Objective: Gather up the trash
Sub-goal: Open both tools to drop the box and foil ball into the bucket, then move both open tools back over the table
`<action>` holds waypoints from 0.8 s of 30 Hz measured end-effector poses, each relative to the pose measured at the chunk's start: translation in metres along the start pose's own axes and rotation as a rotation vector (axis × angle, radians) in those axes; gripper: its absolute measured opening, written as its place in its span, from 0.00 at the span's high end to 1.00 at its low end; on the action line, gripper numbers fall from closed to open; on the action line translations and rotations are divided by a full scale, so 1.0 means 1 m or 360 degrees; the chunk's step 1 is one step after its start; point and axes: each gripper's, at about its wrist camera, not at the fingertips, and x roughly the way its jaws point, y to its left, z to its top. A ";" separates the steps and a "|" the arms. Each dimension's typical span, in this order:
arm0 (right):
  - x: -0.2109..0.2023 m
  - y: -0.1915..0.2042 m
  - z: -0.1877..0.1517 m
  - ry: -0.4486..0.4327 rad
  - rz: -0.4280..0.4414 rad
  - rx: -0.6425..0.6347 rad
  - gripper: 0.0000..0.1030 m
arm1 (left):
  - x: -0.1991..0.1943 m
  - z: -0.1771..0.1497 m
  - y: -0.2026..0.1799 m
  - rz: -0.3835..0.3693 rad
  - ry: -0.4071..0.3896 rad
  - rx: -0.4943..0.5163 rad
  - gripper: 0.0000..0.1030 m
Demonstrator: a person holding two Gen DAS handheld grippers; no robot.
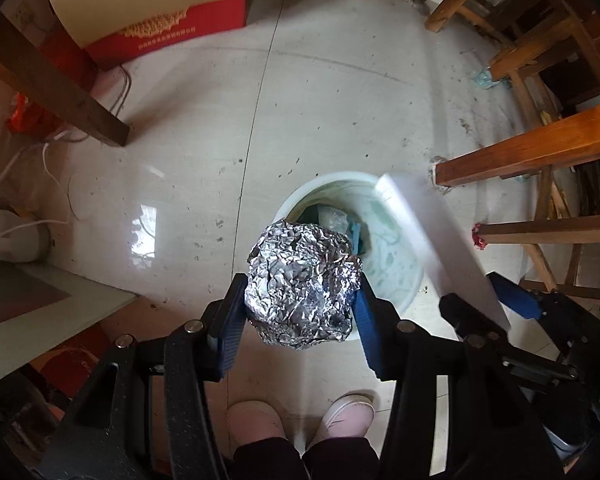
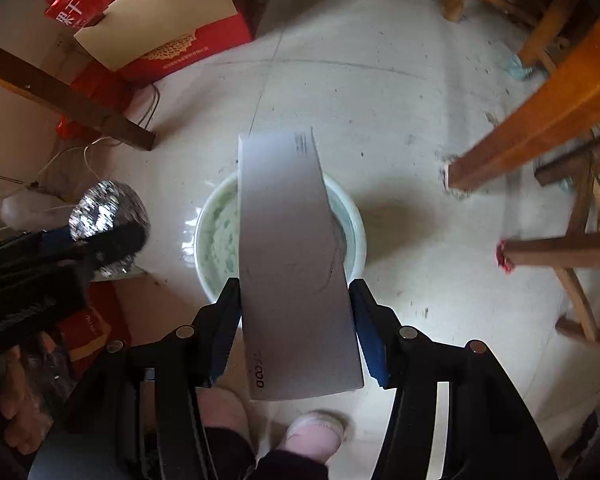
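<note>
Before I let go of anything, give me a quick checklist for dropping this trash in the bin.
1. Left gripper grips the foil ball: ok, both pads press its sides.
2. Right gripper grips the white box: ok, clamped between both pads.
3. Foil ball over the bin: ok in the left wrist view, it hangs over the near rim; the right wrist view makes it look off to the side, so cannot tell for sure.
4. Box over the bin: ok, it lies across the opening in the right wrist view.
5. Room in the bin: ok, some trash lies at the bottom, most of it free.
6. Shoes clear of the drop: ok, they stand beside the bin.
</note>
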 end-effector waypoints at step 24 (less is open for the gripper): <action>-0.056 -0.034 -0.002 -0.0056 0.0057 0.0286 0.49 | -0.034 0.000 -0.020 -0.0085 0.0111 -0.0071 0.48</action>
